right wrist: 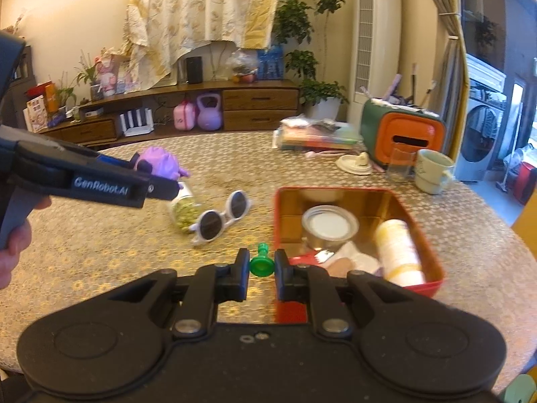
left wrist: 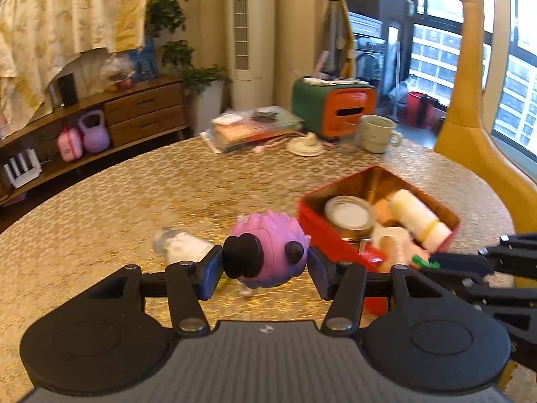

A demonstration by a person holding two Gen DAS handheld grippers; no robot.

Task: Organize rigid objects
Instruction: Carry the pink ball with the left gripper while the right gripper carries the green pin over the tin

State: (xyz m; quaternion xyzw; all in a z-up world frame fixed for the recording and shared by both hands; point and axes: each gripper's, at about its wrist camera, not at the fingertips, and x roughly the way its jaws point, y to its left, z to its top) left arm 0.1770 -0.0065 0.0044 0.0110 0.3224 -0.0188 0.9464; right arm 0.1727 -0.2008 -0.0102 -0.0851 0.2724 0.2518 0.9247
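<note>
My left gripper (left wrist: 265, 265) is shut on a purple spiky toy (left wrist: 268, 248) with black knobs and holds it above the table; the toy also shows in the right wrist view (right wrist: 161, 164). My right gripper (right wrist: 261, 265) is shut on a small green plastic piece (right wrist: 261, 262), just left of the red tin box (right wrist: 278, 221). The red tin box (left wrist: 312, 221) holds a round tin (right wrist: 329, 226), a white bottle (right wrist: 397, 252) and other items. White sunglasses (right wrist: 221, 216) and a small jar of greenish bits (right wrist: 184, 208) lie on the table.
At the far side of the round table (right wrist: 100, 252) are a stack of books (right wrist: 315, 137), an orange and green box (right wrist: 402, 137), a glass (right wrist: 399, 164), a mug (right wrist: 433, 171) and a small dish (right wrist: 355, 164). A yellow giraffe figure (left wrist: 470, 117) stands at the right.
</note>
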